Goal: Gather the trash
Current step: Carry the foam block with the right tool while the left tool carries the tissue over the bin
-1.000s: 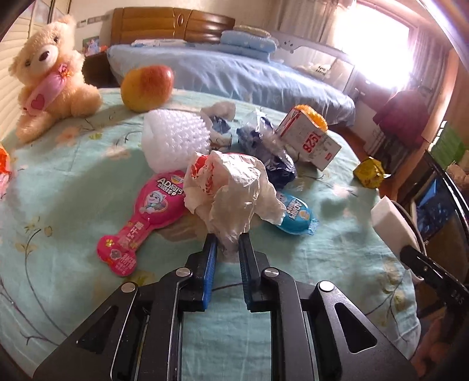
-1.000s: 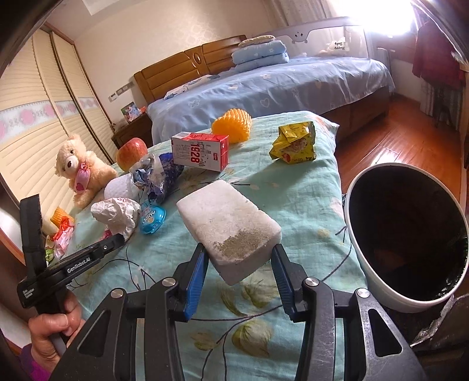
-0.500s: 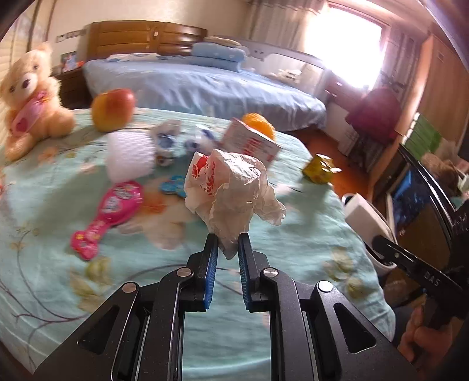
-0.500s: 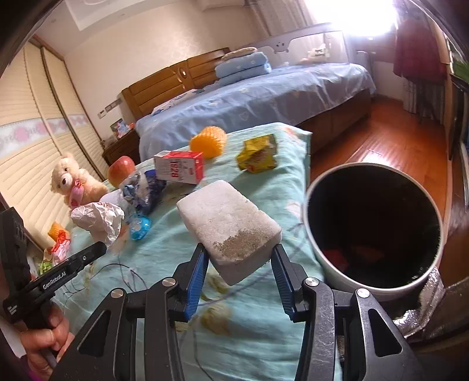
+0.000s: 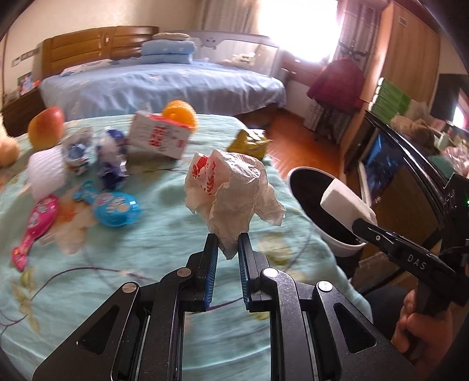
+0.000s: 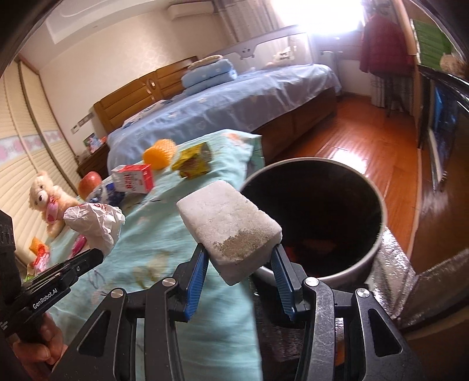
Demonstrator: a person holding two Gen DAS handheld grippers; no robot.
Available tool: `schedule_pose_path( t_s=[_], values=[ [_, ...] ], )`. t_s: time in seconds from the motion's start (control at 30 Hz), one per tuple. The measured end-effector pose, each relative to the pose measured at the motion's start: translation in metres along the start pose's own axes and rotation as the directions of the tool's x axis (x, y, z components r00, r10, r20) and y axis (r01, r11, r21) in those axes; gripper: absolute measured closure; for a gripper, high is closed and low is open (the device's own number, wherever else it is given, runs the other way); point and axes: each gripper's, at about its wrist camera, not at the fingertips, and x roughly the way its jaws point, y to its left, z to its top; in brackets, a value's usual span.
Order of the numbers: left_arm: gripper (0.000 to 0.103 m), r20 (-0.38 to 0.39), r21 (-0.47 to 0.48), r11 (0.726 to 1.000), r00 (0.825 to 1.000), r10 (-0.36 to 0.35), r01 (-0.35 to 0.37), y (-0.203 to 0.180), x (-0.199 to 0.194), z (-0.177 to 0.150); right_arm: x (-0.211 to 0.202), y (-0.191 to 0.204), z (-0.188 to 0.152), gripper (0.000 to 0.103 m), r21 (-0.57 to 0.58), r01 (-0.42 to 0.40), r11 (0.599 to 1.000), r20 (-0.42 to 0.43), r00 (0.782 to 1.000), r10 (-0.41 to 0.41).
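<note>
While left gripper (image 5: 227, 244) pinches crumpled wrapper (image 5: 231, 190), right gripper (image 6: 240, 258) clamps foam block (image 6: 228, 222) beside bin (image 6: 378, 249)

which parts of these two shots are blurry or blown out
Left wrist view: the window is blown out, the milk carton and apple are motion-smeared, while the crumpled paper stays sharp. Right wrist view: the window glares white, the foam block is crisp and the bin interior reads nearly black.
</note>
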Motion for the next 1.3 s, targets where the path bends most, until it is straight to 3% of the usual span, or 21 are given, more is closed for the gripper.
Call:
schedule_pose_path(
  t_s=[0.67, 1.3],
  values=[
    [0.09, -0.044, 0.103, 0.992, 0.997, -0.068, 0.073, -0.077, 0.038, 0.018, -0.002, -0.056, 0.012, 0.058, 0.078, 0.099, 0.992, 0.004, 0.995, -0.099],
    [0.09, -0.102, 0.147, 0.984, 0.991, -0.088, 0.103, -0.109, 0.071, 0.038, 0.01, -0.084, 0.032, 0.057, 0.104, 0.116, 0.988, -0.02, 0.993, -0.115]
  ],
)
